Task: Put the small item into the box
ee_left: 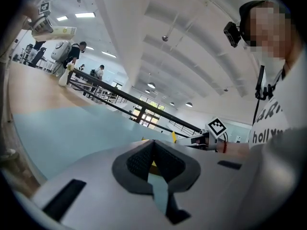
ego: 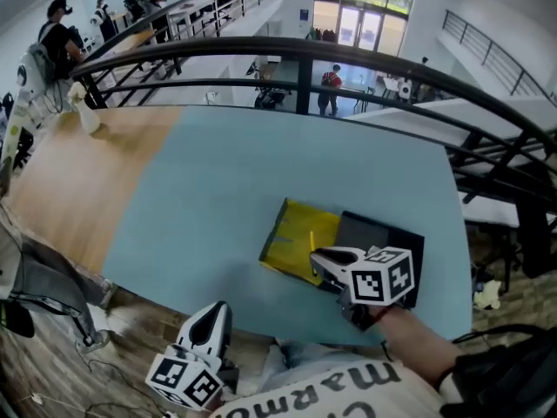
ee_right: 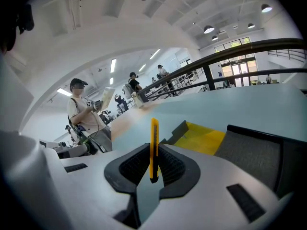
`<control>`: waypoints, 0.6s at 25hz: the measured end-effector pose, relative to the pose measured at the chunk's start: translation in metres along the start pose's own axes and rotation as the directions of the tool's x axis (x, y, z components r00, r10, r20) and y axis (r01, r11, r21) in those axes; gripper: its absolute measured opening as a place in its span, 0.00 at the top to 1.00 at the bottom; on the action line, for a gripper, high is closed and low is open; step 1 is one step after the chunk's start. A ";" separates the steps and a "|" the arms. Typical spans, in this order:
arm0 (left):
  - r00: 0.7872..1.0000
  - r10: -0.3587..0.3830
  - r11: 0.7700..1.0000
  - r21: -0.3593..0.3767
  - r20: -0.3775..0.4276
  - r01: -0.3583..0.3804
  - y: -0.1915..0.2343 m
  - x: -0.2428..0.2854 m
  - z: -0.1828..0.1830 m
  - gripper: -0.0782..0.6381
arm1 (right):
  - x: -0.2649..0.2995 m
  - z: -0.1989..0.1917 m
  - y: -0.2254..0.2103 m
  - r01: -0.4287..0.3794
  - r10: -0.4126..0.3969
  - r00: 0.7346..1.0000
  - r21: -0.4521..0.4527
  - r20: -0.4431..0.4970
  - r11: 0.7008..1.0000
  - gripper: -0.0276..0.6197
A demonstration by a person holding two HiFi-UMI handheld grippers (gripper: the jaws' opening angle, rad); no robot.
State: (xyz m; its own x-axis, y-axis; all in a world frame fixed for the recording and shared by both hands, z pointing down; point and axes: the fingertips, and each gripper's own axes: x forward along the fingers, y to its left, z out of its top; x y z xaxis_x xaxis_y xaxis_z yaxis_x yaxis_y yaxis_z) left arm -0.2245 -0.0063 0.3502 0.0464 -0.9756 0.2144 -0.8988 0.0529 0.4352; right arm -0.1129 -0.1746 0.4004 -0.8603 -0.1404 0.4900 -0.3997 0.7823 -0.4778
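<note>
Jaws on my right gripper [ee_right: 152,163] pinch a thin, flat yellow strip [ee_right: 154,143] upright between ribbed black pads [ee_right: 134,164], over the black, yellow-lined box [ego: 383,238] at the bench's [ego: 218,190] front right. Left gripper's [ee_left: 153,150] jaws meet, empty; head view places it off the bench's front edge.

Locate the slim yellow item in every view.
Head view: slim yellow item low, right of centre, standing up from the right gripper.
Left gripper view: tiny, right of centre.
Right gripper view: dead centre, clamped between the fingers.
Shared landmark: teal table mat.
</note>
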 end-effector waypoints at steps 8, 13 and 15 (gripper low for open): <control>0.997 -0.031 0.999 -0.018 -0.068 0.030 0.029 0.069 0.003 0.89 | 0.048 0.020 -0.046 0.026 -0.025 0.999 0.019 -0.027 0.999 0.85; 0.987 -0.065 0.997 -0.050 -0.150 0.059 0.032 0.100 -0.010 0.89 | 0.057 0.010 -0.063 0.048 -0.044 0.996 0.056 -0.074 0.997 0.85; 0.984 -0.076 0.997 -0.039 -0.162 0.071 0.037 0.116 -0.013 0.89 | 0.066 0.007 -0.071 0.058 -0.054 0.994 0.051 -0.092 0.997 0.85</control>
State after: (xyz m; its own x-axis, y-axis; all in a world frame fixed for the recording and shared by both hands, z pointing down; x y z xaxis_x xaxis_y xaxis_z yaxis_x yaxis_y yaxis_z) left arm -0.2468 -0.1150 0.4029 0.1848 -0.9293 0.3198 -0.8756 -0.0080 0.4830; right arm -0.1437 -0.2440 0.4616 -0.8049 -0.1256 0.5799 -0.4648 0.7410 -0.4847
